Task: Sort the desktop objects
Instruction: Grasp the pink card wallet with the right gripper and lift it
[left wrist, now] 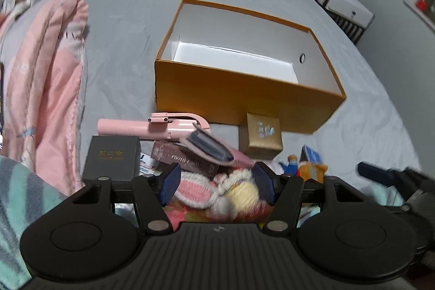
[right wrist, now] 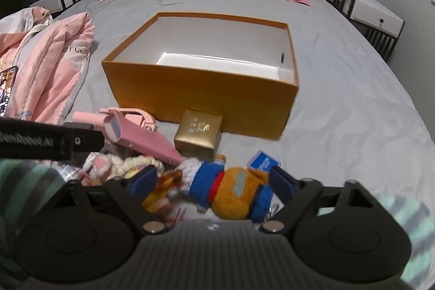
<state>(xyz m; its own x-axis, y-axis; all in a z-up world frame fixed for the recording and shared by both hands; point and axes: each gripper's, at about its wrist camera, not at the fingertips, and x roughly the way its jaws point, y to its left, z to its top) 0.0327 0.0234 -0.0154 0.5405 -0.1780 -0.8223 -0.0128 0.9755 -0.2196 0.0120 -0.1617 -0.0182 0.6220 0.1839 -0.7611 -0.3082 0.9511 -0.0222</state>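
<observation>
The left claw (left wrist: 217,181) stands wide over a knitted toy (left wrist: 231,192), its pads to either side but not pressing. The right claw (right wrist: 214,181) is also wide, straddling a stuffed bear (right wrist: 233,192) in a blue top — nothing gripped by either. Both toys lie in a heap on the bed (right wrist: 339,99), just short of the empty orange box (right wrist: 201,89) where they presumably belong.

Risks, in my judgement: the heap is tangled. A pink case (left wrist: 214,148) rests across a dark carton (left wrist: 187,162) right above the knitted toy, so lifting the toy may drag or tip it. The two claws work close together and could collide. Soft toys compress — a shallow pinch may slip.

Differences between views: the left camera alone shows the black box (left wrist: 111,159) and the carton's lettering. The right camera alone shows the bear whole, a phone (right wrist: 8,89) on the pink blanket (right wrist: 54,67), and the box's full front wall. The gold box (right wrist: 198,135) shows in both.
</observation>
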